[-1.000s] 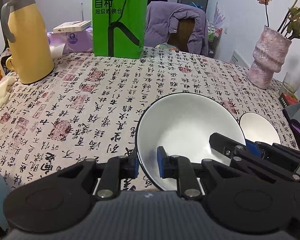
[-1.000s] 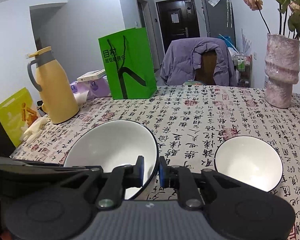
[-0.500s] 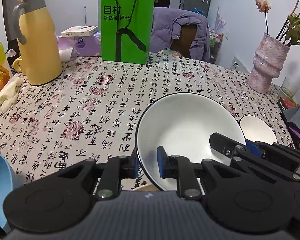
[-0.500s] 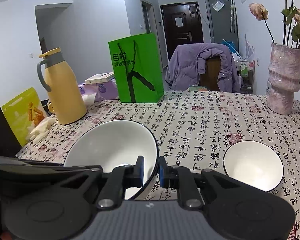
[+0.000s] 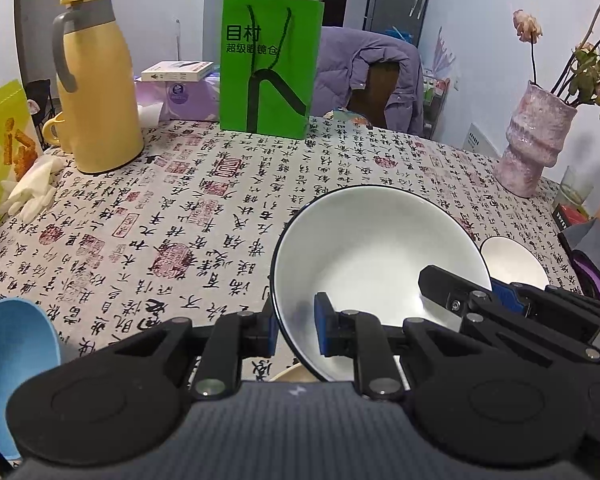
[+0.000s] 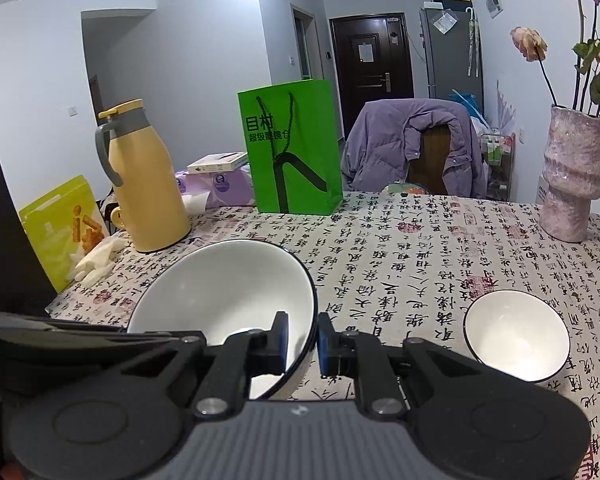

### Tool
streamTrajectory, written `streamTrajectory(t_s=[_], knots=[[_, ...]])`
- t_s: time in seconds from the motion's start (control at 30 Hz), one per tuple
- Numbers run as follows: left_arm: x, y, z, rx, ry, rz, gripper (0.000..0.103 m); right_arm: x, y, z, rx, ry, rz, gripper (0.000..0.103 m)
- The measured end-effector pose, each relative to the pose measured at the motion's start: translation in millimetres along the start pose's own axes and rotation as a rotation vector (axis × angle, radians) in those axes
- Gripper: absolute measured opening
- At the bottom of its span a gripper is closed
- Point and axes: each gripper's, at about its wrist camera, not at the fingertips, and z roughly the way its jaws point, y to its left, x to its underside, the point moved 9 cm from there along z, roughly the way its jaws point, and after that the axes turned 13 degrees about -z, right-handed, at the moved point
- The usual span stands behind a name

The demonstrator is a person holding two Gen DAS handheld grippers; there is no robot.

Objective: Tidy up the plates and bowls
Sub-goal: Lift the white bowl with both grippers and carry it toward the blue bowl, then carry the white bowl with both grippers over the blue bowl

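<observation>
Bowls are what I have in hand: one large bowl (image 5: 374,256), glazed white with a thin dark rim line, smooth and glossy, is gripped on two sides of its rim. My left fingers (image 5: 296,326) pinch the rim at its near left edge, one blue pad inside the bowl and the other outside against the wall. My right fingers (image 6: 302,340) clamp the rim on the opposite side in the same way, narrow, with only the thin ceramic wall between them. The bowl tilts, its open mouth facing up and away from me, lifted above the tabletop (image 5: 204,216).

A small bowl (image 6: 516,340) of the same white glaze and dark rim sits upright on the cloth to the right, well apart from the big one. The cloth is pale and matte, printed all over with black brush characters and red seal stamps. Further back stand a rounded yellow jug (image 5: 96,84) with a grey handle, a flat-sided green paper bag (image 5: 270,66) with cord handles, and a rough, lumpy pink vase (image 6: 572,176). At my lower left curves a smooth blue rim (image 5: 12,344).
</observation>
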Motion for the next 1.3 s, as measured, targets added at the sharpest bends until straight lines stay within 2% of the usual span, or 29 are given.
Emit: streamTrajectory(t_s=[1.3], knots=[[-6.8, 61.1, -45.9, -0.007, -0.055, -0.064, 0.018, -18.8, 70.2, -16.6, -0.028, -0.019, -0.07, 0.014]])
